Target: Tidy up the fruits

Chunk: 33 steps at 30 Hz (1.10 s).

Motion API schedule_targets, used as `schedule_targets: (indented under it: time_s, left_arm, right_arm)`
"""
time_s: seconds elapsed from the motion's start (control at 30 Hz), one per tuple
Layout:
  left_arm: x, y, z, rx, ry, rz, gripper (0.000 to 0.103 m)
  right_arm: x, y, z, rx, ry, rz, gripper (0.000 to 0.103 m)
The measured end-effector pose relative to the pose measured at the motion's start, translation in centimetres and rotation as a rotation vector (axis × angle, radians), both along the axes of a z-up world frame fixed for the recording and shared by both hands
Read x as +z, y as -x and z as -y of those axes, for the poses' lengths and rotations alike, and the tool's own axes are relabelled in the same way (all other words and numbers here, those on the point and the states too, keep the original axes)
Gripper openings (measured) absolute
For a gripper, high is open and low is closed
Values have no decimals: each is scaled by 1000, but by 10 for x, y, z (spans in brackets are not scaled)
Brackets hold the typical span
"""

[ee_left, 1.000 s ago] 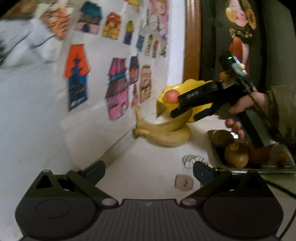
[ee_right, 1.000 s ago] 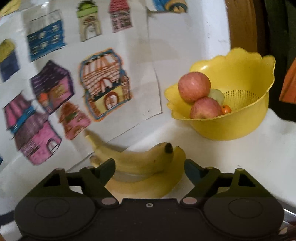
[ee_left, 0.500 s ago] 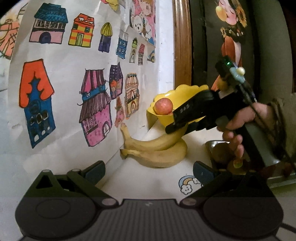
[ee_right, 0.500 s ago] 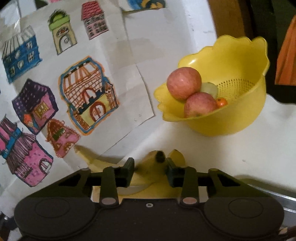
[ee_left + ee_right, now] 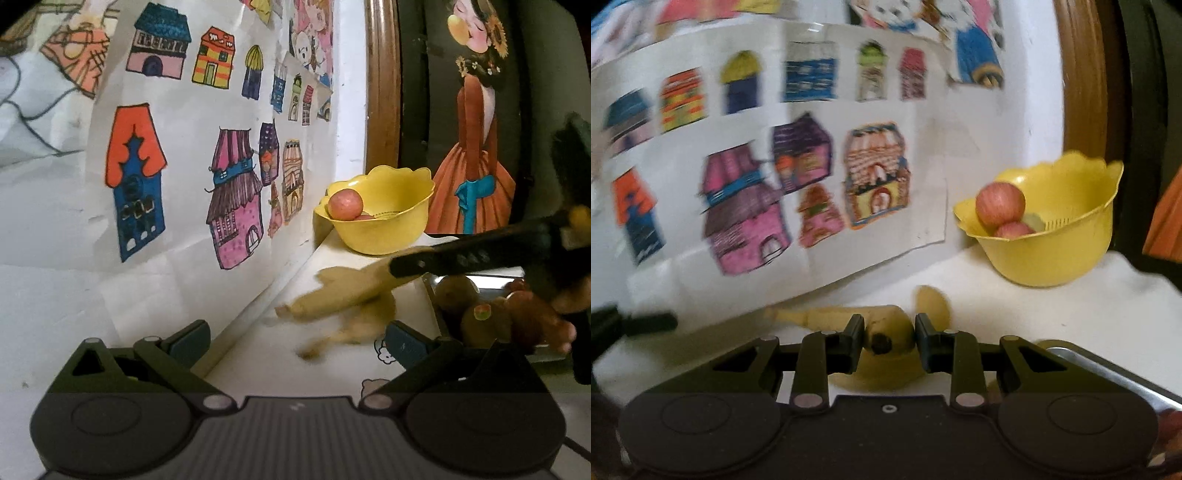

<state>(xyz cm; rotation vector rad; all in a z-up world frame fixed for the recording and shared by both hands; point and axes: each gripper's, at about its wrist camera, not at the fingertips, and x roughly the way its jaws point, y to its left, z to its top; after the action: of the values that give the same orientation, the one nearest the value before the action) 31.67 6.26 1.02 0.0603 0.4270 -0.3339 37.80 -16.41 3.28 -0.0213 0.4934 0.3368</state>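
Two joined yellow bananas (image 5: 827, 317) lie on the white counter by the wall. My right gripper (image 5: 889, 334) is shut on the dark tip of the upper banana. In the left wrist view the bananas (image 5: 343, 295) are motion-blurred and tilted, with the right gripper (image 5: 402, 266) clamped on their right end. A yellow bowl (image 5: 1052, 258) at the back holds two red apples (image 5: 999, 203). My left gripper (image 5: 295, 341) is open and empty, low over the counter in front of the bananas.
A metal tray (image 5: 430, 291) at the right holds brown kiwis (image 5: 454, 293) and other small fruit. A hand (image 5: 535, 321) grips the right tool above it. Paper house drawings (image 5: 236, 221) cover the left wall. A framed picture (image 5: 476, 147) stands behind the bowl.
The right gripper went from open around the banana to shut on its tip, then drew back and raised it. The bananas have shifted and blur. The left gripper stayed open.
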Motion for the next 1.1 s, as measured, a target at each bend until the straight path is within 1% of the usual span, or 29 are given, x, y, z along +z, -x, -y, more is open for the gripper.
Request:
schedule_targets:
  time_s: [0.17, 0.33, 0.43, 0.5, 0.53, 0.63, 0.7, 0.8, 0.87, 0.9, 0.97, 1.0, 1.03, 1.1]
  left_arm:
    - [4, 8, -8, -15, 24, 1, 103]
    - [14, 4, -8, -5, 54, -17, 103]
    - [20, -4, 1, -9, 75, -38, 103]
    - [22, -16, 15, -13, 45, -82, 103]
    - [23, -24, 22, -31, 40, -102, 103]
    - [25, -44, 42, -74, 57, -157, 103]
    - [25, -62, 59, -96, 68, -221, 103]
    - [17, -91, 81, -89, 72, -317, 103]
    - [10, -107, 93, -73, 40, -359, 103]
    - [6, -114, 98, -67, 22, -381, 103]
    - [-3, -122, 103, -50, 6, -414, 103]
    - [-6, -124, 105, -44, 5, -426, 102]
    - [-10, -126, 106, -40, 3, -435, 102]
    - [-16, -130, 108, -28, -5, -449, 101]
  right_arm:
    - [-7, 41, 1, 39, 31, 53, 32]
    - [-13, 81, 10, 49, 11, 76, 32]
    - [-15, 104, 16, 51, 4, 90, 32]
    - [-18, 115, 22, 47, 4, 85, 32]
    - [-19, 119, 25, 43, -1, 80, 32]
    - [-23, 126, 34, 34, -18, 60, 32]
    - [-24, 130, 39, 32, -30, 69, 31]
    - [-22, 141, 43, 51, -24, 113, 31]
    - [-23, 147, 43, 81, -4, 124, 32]
    - [-24, 147, 42, 107, 11, 112, 33]
    - [-27, 149, 41, 146, 32, 102, 39]
    - [-29, 148, 40, 172, 61, 94, 47]
    - [-31, 147, 38, 196, 91, 89, 51]
    - [-34, 143, 34, 222, 124, 86, 51]
